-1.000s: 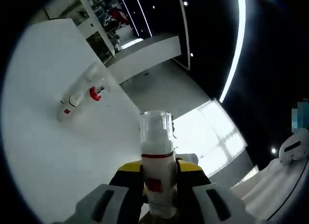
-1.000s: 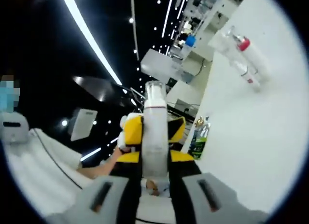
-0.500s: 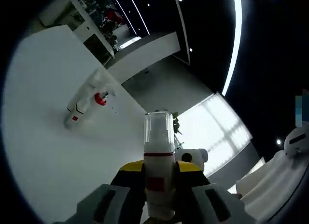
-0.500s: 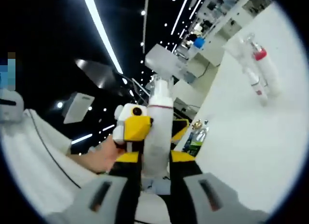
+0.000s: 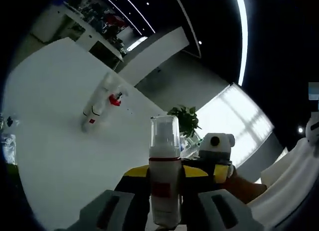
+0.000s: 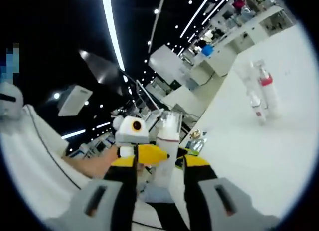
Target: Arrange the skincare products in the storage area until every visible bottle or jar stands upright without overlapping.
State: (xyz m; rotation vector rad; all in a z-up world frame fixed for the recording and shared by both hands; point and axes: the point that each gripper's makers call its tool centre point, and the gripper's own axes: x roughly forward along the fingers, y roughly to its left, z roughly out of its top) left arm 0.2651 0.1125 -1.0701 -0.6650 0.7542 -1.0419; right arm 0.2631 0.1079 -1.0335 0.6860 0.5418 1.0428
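Two hand-held grippers with one white, clear-capped pump bottle [image 5: 165, 178] above a white table [image 5: 55, 141].
Left gripper [image 5: 164, 211] clamps it, long axis along the jaws; right gripper [image 6: 160, 191] has released it.

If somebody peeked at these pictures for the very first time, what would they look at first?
Probably the white pump bottle with a clear cap, standing right in the middle of the left gripper view, pinched by the left tongs. In the right gripper view the same bottle sits between the right tongs. Next, the small bunch of bottles far off on the white table, one with a red top.
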